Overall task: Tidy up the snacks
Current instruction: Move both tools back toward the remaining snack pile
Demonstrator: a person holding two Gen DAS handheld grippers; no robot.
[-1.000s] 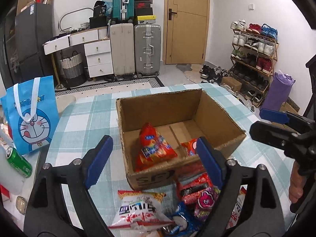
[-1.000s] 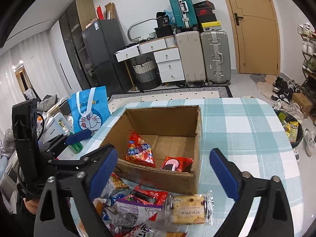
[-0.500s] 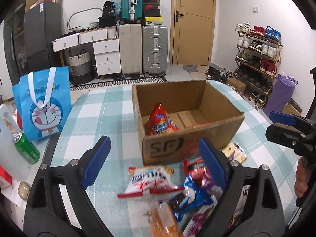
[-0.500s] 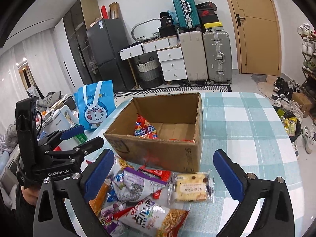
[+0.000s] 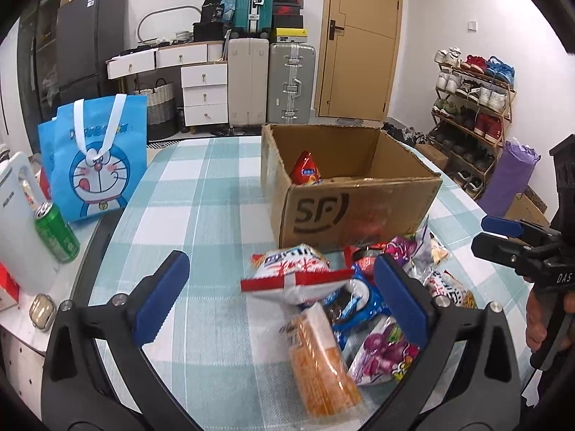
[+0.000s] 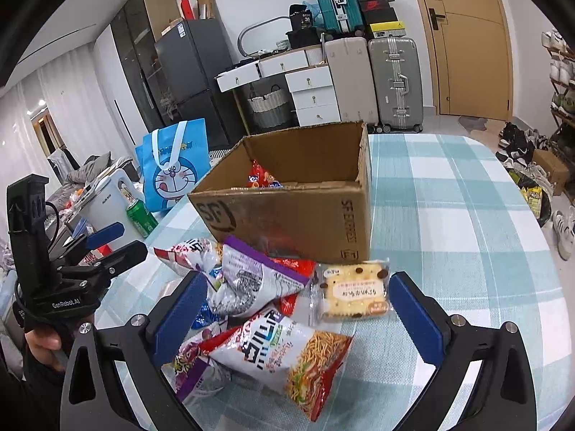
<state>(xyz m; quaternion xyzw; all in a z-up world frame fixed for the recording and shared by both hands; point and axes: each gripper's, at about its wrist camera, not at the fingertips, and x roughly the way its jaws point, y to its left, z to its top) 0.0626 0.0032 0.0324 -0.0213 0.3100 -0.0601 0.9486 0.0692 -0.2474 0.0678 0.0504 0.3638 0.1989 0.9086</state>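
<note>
Hovering over the heap of snack packets, both tools are empty. The left tool (image 5: 280, 300) has just been opening its jaws and now stands spread wide, with the red-and-white packet (image 5: 294, 276) and the orange packet (image 5: 320, 362) lying loose between the pads, neither one pressed. The right tool (image 6: 298, 314) has also just been widening and is fully spread above the noodle-snack bag (image 6: 284, 352), the purple-and-white bag (image 6: 251, 283) and the clear-wrapped biscuit pack (image 6: 354, 292).

The cardboard box (image 5: 359, 208) stands on the checked tabletop (image 5: 201, 194) just behind the heap, open at the top, with a red packet (image 5: 305, 172) already inside, so the sorting looks barely begun.

The packets overlap one another, and that is the main hazard. A closing tool could catch two wrappers at once, or pinch only a slack corner of film, and the bag would slide out on the way to the box. The puffed bags are slippery and full of air; too hard a squeeze may crush the contents or burst a seam. The biscuit pack lies flat against the tabletop, so the pads could skate over it rather than get under an edge. The two tools work the same small pile from either side and could knock together, or sweep packets toward the near edge. The box's near wall stands close behind the heap and could snag a low carry.
</note>
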